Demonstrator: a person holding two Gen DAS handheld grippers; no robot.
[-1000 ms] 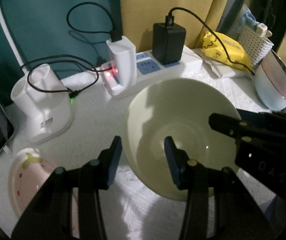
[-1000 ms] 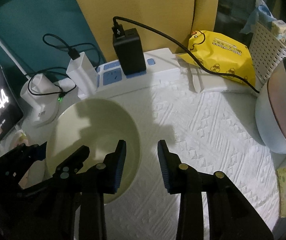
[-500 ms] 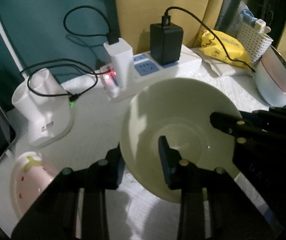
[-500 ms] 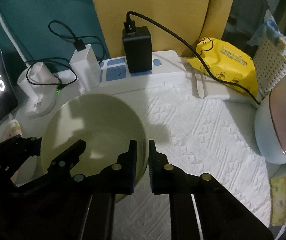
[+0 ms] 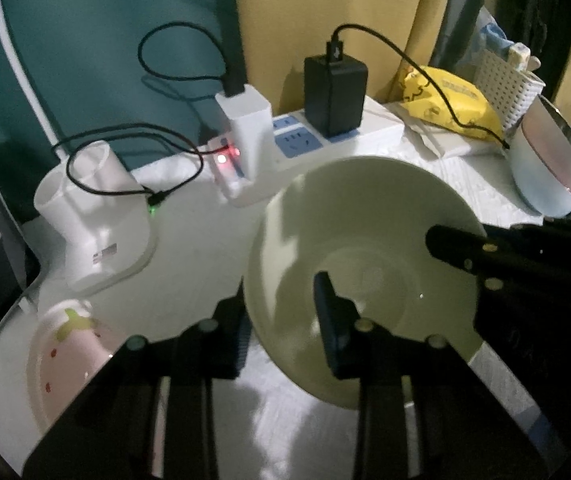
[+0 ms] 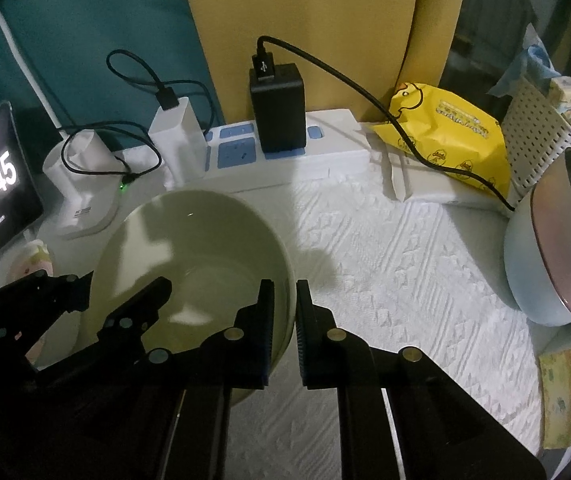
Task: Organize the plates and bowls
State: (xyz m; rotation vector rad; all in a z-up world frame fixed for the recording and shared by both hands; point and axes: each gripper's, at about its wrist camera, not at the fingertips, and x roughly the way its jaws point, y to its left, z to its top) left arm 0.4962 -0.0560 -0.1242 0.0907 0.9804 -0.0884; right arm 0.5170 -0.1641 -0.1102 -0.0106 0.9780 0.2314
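Change since a second ago: both sets of jaws have just been closing onto the rim of the pale green bowl point(image 6: 189, 264); a second back they were standing apart around it.
Table: the white textured tablecloth point(image 6: 385, 272) is being used as the work surface, with the power strip point(image 6: 285, 160) lying along its back edge.
Pale green bowl: it is being held near the middle of the cloth, in front of the power strip, gripped at two points of its rim; whether its base is being lifted clear cannot be told.
Blue bowl: the blue bowl with a pink inside point(image 6: 545, 272) is being left tilted at the right edge, well apart.
Strawberry dish: the pink strawberry dish point(image 5: 69, 344) is being left at the near left, beside the left gripper.
Left gripper point(image 5: 281, 320): it is being clamped on the bowl's near-left rim, one finger inside, one outside.
Right gripper point(image 6: 285, 320): it is being clamped on the right rim likewise.
Step in hand: the bowl is probably being readied for a two-handed carry; both grips should be kept level and raised together, so that the smooth rim is not being twisted out of the pads.
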